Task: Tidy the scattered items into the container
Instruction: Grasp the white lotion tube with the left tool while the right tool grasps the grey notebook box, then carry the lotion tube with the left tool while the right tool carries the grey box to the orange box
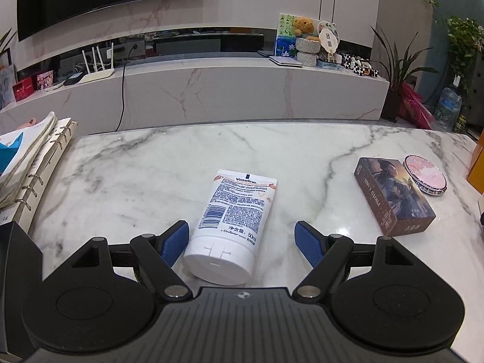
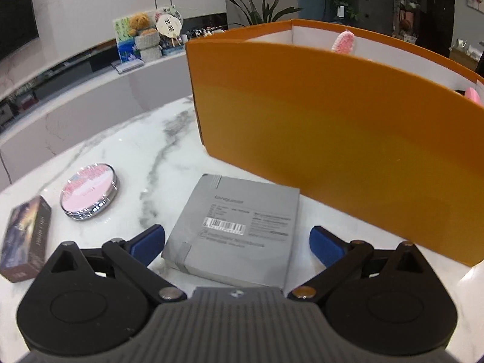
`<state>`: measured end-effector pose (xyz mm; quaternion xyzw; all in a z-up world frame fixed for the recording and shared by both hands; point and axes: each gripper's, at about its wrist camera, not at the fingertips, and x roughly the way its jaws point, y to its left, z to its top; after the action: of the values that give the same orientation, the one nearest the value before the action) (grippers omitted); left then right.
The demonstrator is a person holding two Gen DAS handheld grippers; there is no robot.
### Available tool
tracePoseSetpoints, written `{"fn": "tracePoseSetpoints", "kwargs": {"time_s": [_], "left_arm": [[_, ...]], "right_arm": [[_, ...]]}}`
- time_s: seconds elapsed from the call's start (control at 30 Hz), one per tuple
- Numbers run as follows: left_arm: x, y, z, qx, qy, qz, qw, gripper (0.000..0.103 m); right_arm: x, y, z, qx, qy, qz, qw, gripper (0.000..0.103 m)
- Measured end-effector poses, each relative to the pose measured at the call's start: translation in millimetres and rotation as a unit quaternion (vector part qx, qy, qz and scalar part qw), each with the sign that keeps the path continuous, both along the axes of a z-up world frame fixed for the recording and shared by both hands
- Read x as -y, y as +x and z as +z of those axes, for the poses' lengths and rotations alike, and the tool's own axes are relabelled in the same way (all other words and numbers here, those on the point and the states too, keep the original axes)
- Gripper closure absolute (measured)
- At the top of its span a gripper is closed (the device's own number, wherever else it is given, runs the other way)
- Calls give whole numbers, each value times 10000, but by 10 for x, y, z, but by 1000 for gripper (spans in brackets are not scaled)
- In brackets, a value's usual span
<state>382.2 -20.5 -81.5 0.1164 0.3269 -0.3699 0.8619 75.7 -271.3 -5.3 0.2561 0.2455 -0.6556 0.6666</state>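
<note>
Both grippers stand wide open, holding nothing. Left gripper [image 1: 240, 237] straddles the cream tube [image 1: 231, 227], cap nearest; centre it, then close on the body. Right gripper [image 2: 237, 240] straddles the flat grey box [image 2: 239, 233], with the orange container [image 2: 332, 127] just beyond.

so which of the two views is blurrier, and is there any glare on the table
The right wrist view is softer: the orange box and the print on the grey packet are smeared. The left wrist view is sharp, the Vaseline tube label readable. Glare: a bright patch on the marble table near the card box; both views bend straight edges.
</note>
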Motion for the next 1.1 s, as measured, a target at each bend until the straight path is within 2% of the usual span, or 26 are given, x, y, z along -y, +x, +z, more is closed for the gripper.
{"fn": "tracePoseSetpoints", "kwargs": {"time_s": [0.1,0.4,0.47,0.5,0.53,0.9,1.1], "left_arm": [[11,-7,-12,75,22,-23,10000,12],[7,41,-36,168,-69,-46,9998,13],[-5,26,-29,182,-116,-100,9997,28],[-1,11,-24,230,-85,-95,9997,43],[8,-7,-19,279,-36,-127,9995,47],[-16,-256,35,181,145,-468,9986,49],[-70,-386,80,63,52,-483,9988,49]], "right_arm": [[2,77,-37,-208,-88,9,9997,1],[32,15,-35,-218,-118,378,9990,1],[22,-1,-30,-224,-130,494,9984,4],[11,-16,-24,-230,-145,546,9981,7],[1,-25,-22,-235,-152,608,9978,7],[-191,-277,2,-155,-92,1481,9888,9],[-353,-444,37,-89,30,1808,9835,9]]}}
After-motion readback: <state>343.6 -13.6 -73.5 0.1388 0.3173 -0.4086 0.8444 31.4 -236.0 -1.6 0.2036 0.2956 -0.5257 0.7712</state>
